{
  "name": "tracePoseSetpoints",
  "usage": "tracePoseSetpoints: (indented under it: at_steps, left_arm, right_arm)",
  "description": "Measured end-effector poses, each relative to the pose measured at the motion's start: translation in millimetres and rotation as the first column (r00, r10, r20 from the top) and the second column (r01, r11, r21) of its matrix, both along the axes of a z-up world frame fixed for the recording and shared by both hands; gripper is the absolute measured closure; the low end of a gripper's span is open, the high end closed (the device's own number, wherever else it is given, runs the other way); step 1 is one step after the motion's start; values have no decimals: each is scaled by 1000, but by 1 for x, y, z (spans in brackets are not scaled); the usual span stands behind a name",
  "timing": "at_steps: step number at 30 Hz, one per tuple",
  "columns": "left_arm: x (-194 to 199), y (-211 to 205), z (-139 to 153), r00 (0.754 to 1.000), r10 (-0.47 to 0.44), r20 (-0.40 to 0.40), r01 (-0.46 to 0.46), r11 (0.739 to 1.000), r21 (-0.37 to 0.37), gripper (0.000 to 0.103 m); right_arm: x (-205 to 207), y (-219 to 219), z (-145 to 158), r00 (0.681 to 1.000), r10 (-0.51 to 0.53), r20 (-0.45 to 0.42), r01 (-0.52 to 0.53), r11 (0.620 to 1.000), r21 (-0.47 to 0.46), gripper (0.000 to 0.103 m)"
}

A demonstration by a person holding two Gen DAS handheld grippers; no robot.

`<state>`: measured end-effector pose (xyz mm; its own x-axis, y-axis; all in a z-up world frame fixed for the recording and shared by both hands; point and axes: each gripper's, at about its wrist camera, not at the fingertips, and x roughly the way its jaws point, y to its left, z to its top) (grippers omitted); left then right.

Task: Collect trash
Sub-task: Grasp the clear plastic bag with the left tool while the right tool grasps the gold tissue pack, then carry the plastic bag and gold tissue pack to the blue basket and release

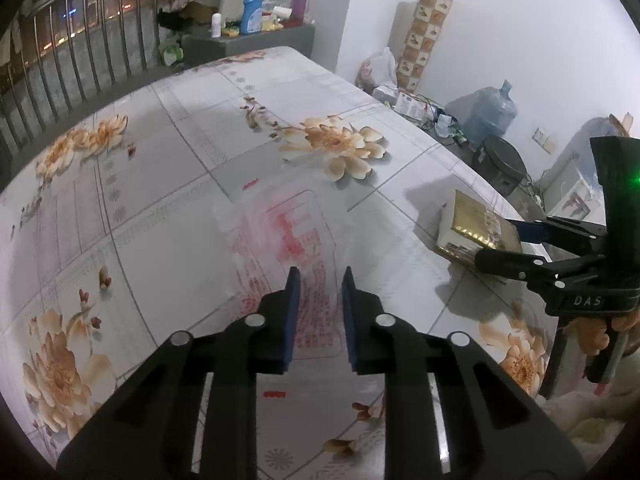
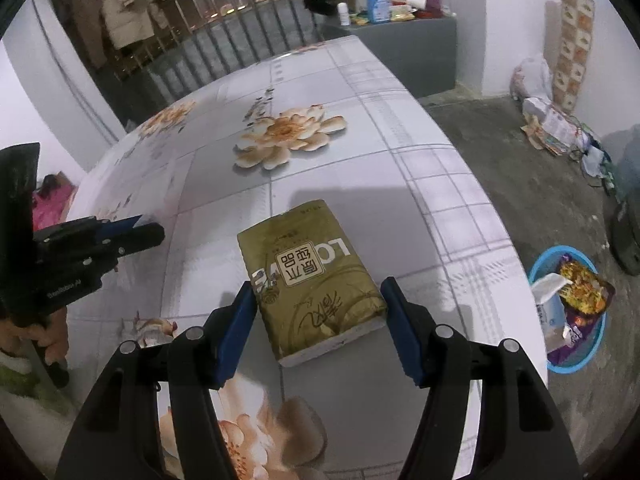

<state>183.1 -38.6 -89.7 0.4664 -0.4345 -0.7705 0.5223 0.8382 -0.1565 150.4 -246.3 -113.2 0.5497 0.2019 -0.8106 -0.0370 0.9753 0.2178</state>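
Note:
A gold tissue pack (image 2: 316,276) lies on the flowered tablecloth (image 2: 360,120) near the table's right edge. My right gripper (image 2: 318,284) straddles its near end, and both blue pads rest against its sides. In the left wrist view the same pack (image 1: 472,224) sits between the right gripper's (image 1: 498,242) fingers. A clear plastic film with red print (image 1: 288,240) lies on the cloth under my left gripper (image 1: 320,276). Its jaws stand a narrow gap apart and the film shows through that gap. I cannot tell whether the pads touch it.
A blue basin (image 2: 540,272) holding snack wrappers stands on the floor right of the table. A water jug (image 1: 490,114) and a black bin (image 1: 500,164) stand by the far wall. A grey ledge (image 1: 248,42) with bottles and a metal railing (image 1: 80,60) lie beyond the table.

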Motion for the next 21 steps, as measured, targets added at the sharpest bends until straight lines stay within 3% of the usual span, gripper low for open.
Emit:
tracePoseSetpoints:
  at_steps: [9,14,21]
  left_arm:
    - [-1,1,6,1000,17,7,-17,1000,-1,90]
    - [-4,4,7,999,31,12,-31,1000,-1,90]
    - [-7,-2,8,999,33,35,-34,999,26,90]
  right_arm:
    - [-7,-2,1,1000,-1,3,1,1000,-12,39]
    - [-6,0,3,1000,10,10,-10,1000,-22,30]
    - [-3,6,0,1000,19,6,-18,998,-52,30]
